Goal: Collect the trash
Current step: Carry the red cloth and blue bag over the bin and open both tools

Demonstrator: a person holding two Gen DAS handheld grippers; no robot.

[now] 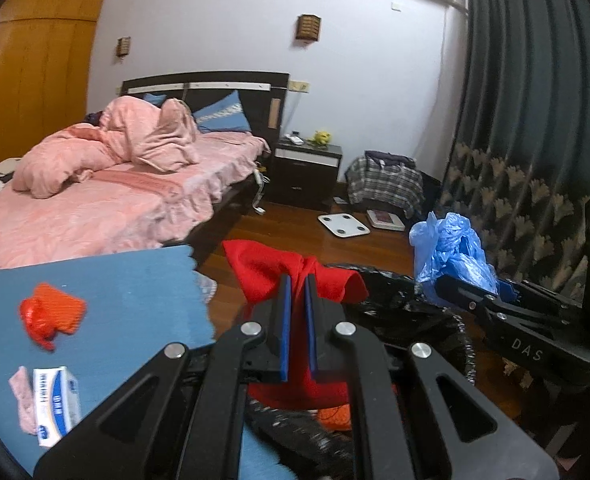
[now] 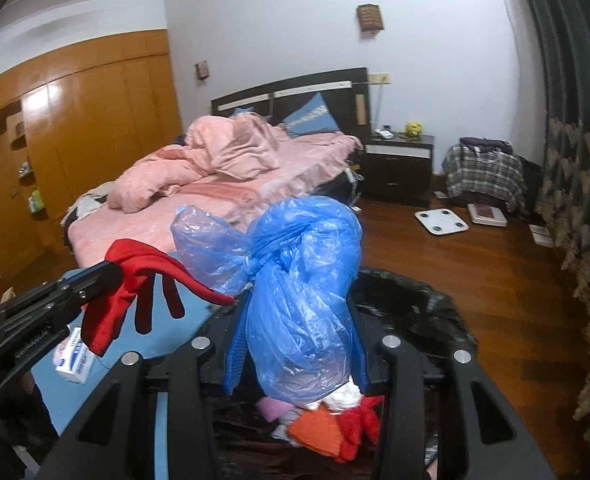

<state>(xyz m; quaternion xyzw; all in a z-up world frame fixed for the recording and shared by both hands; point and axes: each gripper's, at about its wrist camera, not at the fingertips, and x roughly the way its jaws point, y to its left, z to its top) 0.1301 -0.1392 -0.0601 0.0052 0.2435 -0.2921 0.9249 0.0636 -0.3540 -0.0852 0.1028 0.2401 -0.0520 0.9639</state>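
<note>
My left gripper (image 1: 298,280) is shut on a red glove (image 1: 279,268), held over the black-lined trash bin (image 1: 395,304); the glove also shows hanging from it in the right wrist view (image 2: 135,280). My right gripper (image 2: 299,300) is shut on a knotted blue plastic bag (image 2: 303,272), held above the bin (image 2: 415,300); the bag also shows in the left wrist view (image 1: 451,248). Inside the bin lie orange and red gloves (image 2: 327,432) and pale scraps. An orange-red scrap (image 1: 51,316) and a white-blue medicine box (image 1: 55,404) lie on the blue table (image 1: 135,280).
A bed with pink bedding (image 1: 95,184) stands behind the table. A dark nightstand (image 1: 307,168), a plaid bag (image 1: 387,180) and a white scale (image 1: 343,226) are on the wooden floor. Dark curtains (image 1: 535,120) hang at right.
</note>
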